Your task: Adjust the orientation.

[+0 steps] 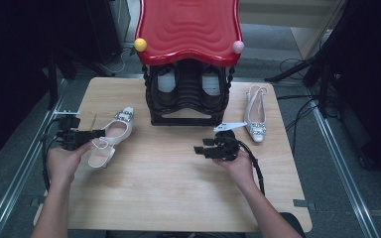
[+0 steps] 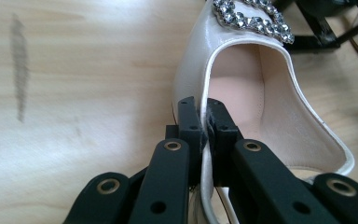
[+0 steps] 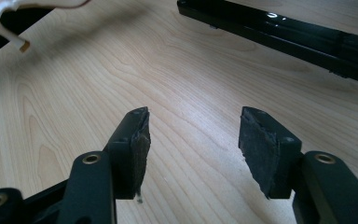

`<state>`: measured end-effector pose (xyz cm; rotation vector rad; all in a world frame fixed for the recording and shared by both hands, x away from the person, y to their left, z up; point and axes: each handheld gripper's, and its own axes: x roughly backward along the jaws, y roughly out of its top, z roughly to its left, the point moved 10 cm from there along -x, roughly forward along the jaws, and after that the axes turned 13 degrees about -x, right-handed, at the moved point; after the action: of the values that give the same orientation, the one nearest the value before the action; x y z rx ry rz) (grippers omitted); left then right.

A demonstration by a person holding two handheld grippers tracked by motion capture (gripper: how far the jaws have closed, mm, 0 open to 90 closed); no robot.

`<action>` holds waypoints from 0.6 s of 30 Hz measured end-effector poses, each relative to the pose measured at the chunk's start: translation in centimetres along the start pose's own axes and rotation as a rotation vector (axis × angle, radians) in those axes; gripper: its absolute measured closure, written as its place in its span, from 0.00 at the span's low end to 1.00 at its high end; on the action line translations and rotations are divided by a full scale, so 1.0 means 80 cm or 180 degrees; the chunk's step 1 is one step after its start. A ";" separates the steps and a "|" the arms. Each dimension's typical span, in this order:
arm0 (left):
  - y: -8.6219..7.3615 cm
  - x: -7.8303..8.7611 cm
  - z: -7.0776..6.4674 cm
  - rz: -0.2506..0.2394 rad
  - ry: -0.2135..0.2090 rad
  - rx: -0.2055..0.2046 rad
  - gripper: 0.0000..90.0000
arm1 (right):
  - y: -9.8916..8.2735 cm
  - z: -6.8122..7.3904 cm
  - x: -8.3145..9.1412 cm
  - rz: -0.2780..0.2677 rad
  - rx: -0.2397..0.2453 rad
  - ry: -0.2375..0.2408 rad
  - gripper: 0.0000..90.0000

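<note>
A white slingback shoe point(image 1: 113, 135) with a jewelled buckle lies at the table's left. My left gripper point(image 1: 99, 134) is shut on its side edge; in the left gripper view the jaws pinch the thin white rim of the shoe point(image 2: 242, 79), and my left gripper point(image 2: 204, 122) points toward the buckle. A matching white shoe point(image 1: 255, 116) lies at the right of the table. My right gripper point(image 1: 198, 146) hovers over the table's middle, pointing left. In the right gripper view my right gripper point(image 3: 193, 135) stands open with only bare wood between its pads.
A black shoe rack point(image 1: 188, 96) with a red wavy top point(image 1: 188, 27) stands at the back centre of the wooden table point(image 1: 178, 183). Its black base bar point(image 3: 279, 32) runs across the top of the right gripper view. Cables trail from both grippers.
</note>
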<state>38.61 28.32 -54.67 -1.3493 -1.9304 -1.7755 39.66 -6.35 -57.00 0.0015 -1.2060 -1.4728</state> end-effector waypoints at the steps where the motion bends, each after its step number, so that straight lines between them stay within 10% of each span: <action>1: 0.000 0.000 0.000 0.0000 0.0000 0.0000 0.97 | 0.000 0.000 0.000 0.0000 0.0000 0.0000 0.49; 18: -0.017 -0.034 -0.088 0.0182 -0.0421 -0.0379 0.97 | -0.005 0.003 -0.003 0.0052 0.0000 -0.0016 0.49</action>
<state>36.23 21.04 -55.60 -1.5825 -1.8553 -1.8431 39.28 -6.11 -57.28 -0.0120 -1.2076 -1.4592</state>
